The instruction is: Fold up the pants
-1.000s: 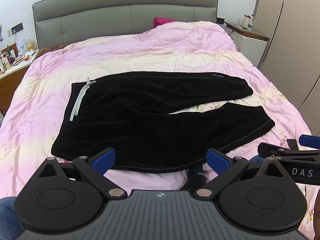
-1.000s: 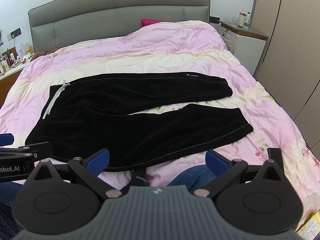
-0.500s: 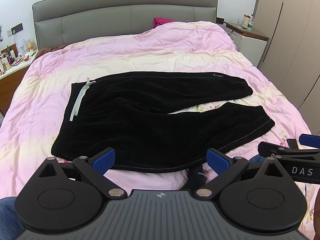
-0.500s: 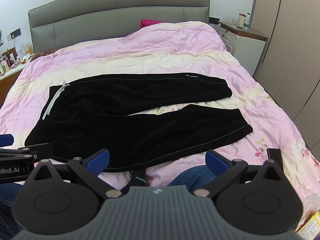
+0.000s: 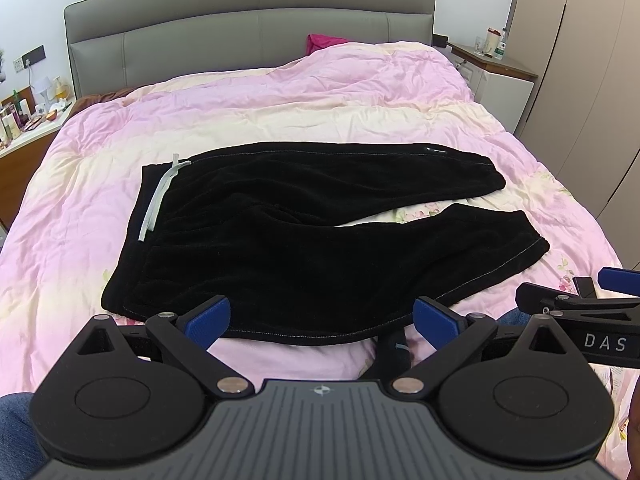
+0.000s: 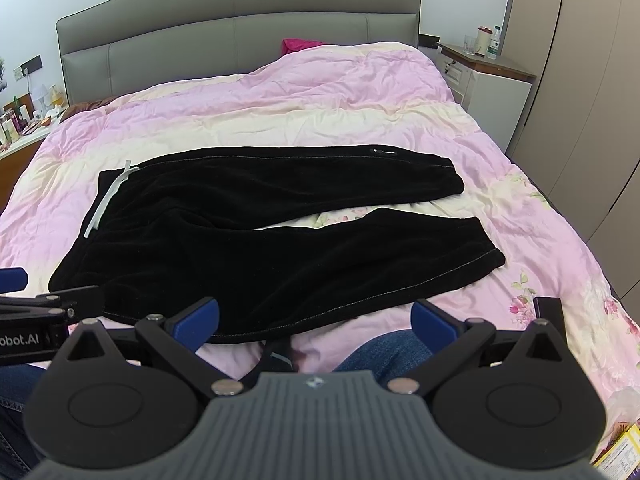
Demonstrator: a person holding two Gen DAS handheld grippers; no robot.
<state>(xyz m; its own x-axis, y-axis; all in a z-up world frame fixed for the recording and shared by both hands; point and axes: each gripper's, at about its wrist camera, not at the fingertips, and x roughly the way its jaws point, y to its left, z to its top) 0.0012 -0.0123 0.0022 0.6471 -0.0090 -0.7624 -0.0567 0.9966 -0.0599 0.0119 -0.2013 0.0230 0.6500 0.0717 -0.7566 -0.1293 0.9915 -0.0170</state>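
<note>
Black pants (image 5: 304, 236) lie flat on the pink duvet, waistband with a white drawstring (image 5: 158, 196) at the left, both legs spread toward the right. They also show in the right wrist view (image 6: 260, 240). My left gripper (image 5: 322, 316) is open and empty, held just short of the pants' near edge. My right gripper (image 6: 314, 316) is open and empty, also near that edge. The right gripper shows at the right of the left wrist view (image 5: 576, 304).
The bed (image 5: 320, 112) has a grey headboard (image 5: 248, 28). A nightstand (image 5: 500, 76) with bottles stands at the right, by a wardrobe (image 5: 592, 80). A cluttered side table (image 5: 24, 120) is at the left. The person's jeans-clad knee (image 6: 384, 350) is below.
</note>
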